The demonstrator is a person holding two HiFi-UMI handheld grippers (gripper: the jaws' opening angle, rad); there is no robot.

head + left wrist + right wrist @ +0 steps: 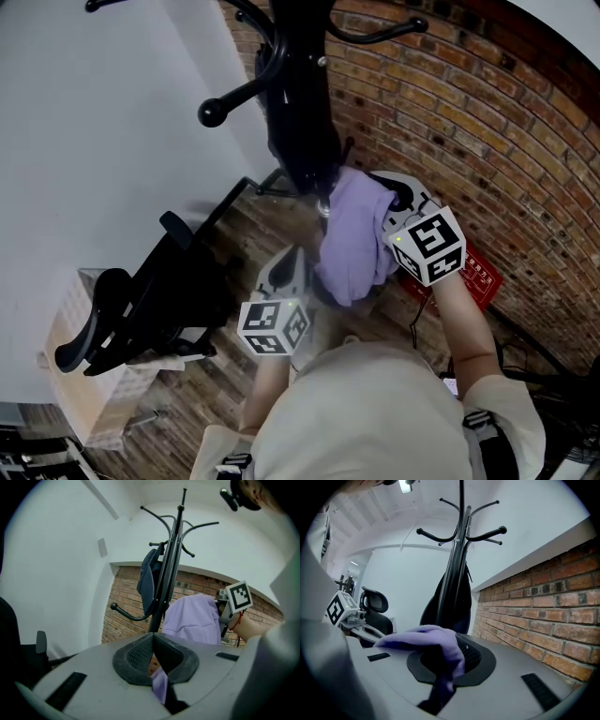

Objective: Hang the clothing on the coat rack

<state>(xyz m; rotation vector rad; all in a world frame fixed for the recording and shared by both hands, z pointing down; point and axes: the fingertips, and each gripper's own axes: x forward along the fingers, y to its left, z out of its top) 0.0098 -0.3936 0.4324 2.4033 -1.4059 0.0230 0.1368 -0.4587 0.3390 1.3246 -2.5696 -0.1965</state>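
Two grippers are shown clamped on one lilac garment (356, 239), a soft, matte cloth bunched in loose folds. The right gripper (446, 660) is closed on an upper fold draped over its pads, the left gripper (153, 657) on a lower edge. The garment is held just beside the black coat rack (246, 94), on which a dark garment (302, 141) is hung, before a brick wall (487, 141).

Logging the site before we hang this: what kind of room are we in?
Probably an office: a black office chair, a coat rack beside a brick wall, and wood-plank flooring.
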